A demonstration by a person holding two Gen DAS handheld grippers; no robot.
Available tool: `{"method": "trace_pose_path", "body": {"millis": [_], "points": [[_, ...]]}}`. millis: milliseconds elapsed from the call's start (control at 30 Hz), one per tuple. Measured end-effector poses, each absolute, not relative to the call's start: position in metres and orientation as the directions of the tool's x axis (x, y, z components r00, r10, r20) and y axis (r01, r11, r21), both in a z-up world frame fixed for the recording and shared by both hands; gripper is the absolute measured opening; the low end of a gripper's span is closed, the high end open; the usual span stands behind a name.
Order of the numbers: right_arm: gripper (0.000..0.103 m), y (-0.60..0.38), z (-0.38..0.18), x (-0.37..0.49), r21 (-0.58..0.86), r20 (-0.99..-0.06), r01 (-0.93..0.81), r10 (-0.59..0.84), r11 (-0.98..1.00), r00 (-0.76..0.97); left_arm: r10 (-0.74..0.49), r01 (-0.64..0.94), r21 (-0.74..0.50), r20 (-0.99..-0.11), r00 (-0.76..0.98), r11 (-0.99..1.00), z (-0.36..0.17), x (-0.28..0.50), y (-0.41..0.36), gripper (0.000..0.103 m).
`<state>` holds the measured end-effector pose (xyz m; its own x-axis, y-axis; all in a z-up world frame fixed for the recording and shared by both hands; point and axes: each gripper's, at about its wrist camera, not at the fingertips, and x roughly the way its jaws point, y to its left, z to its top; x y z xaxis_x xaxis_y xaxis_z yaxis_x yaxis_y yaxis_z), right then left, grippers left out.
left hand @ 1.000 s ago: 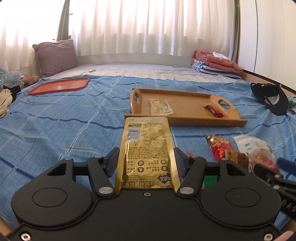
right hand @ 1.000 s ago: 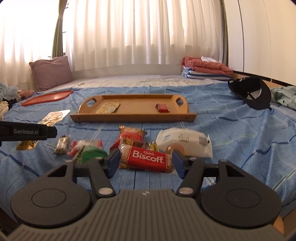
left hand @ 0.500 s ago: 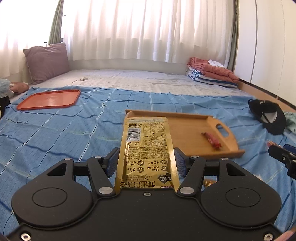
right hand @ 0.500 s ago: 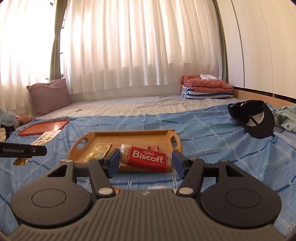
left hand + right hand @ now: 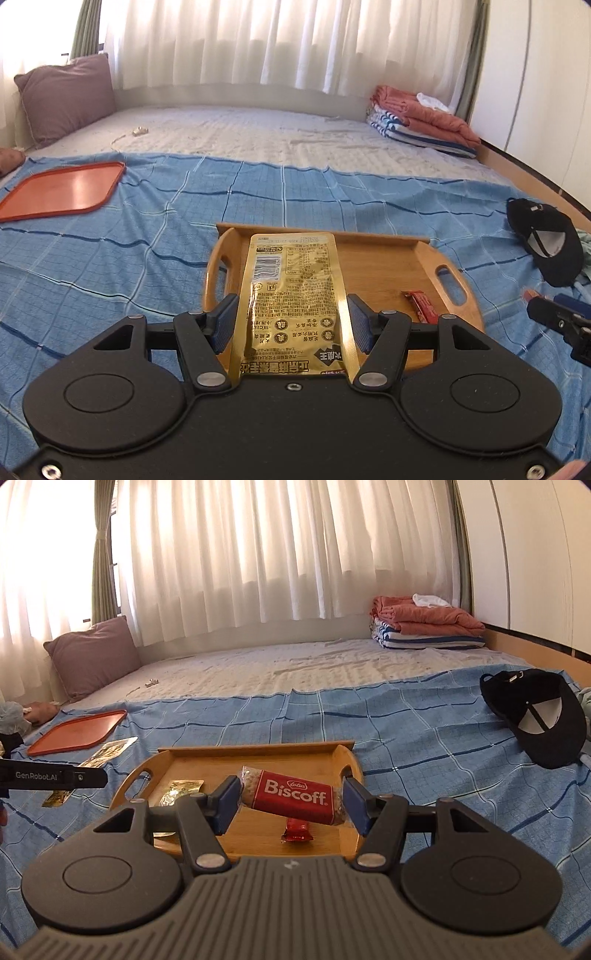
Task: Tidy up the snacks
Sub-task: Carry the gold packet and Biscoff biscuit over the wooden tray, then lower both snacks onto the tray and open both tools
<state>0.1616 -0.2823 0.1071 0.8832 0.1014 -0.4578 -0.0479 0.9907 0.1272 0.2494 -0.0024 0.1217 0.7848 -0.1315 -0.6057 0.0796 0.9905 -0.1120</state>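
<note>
My left gripper (image 5: 291,317) is shut on a gold foil pouch (image 5: 291,291), which it holds above the near left part of the wooden tray (image 5: 388,266). A small red bar (image 5: 419,306) lies on the tray's right side. In the right wrist view my right gripper (image 5: 291,799) is shut on a red Biscoff pack (image 5: 295,797), held tilted over the tray (image 5: 258,751). Below it on the tray lie a small gold packet (image 5: 181,790) and the red bar (image 5: 297,829). The left gripper (image 5: 92,777) shows at that view's left edge with its pouch (image 5: 107,751).
The tray sits on a blue checked blanket (image 5: 110,258). An orange tray (image 5: 62,190) lies far left and a black cap (image 5: 546,247) to the right. Folded blankets (image 5: 417,118) and a purple pillow (image 5: 66,96) sit at the back by the curtains.
Both grippers moved forward and up with their packs and now hover over the wooden tray. The loose snacks on the blanket have dropped out of view.
</note>
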Motion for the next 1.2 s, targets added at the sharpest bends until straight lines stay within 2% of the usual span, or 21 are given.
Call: {"method": "trace_pose_path", "body": {"millis": [233,600,733,967,1200], "points": [[0.064,-0.283,0.094,0.214,0.154,-0.558,-0.059,0.136,0.986,0.819,-0.101,0.055,-0.089,-0.676,0.730,0.995,0.087,0.306,-0.014,0.060],[0.064,-0.297,0.055,0.276,0.280,-0.681,0.081,0.138,0.957,0.719,-0.028,-0.016,-0.054,-0.720,0.693,0.998,0.041,0.353,-0.015,0.060],[0.064,-0.291,0.047,0.288,0.240,-0.693,0.071,0.119,0.968,0.711,-0.016,-0.005,-0.028,-0.719,0.695,1.000,0.032,0.355,-0.021,0.060],[0.065,-0.265,0.036,0.293,0.072,-0.680,-0.058,0.092,0.996,0.727,-0.013,-0.002,-0.020,-0.712,0.702,1.000,0.022,0.359,-0.025,0.060],[0.066,-0.257,0.021,0.293,0.043,-0.657,-0.142,0.135,0.989,0.742,-0.010,0.002,-0.012,-0.705,0.709,1.000,0.014,0.360,-0.024,0.060]]}}
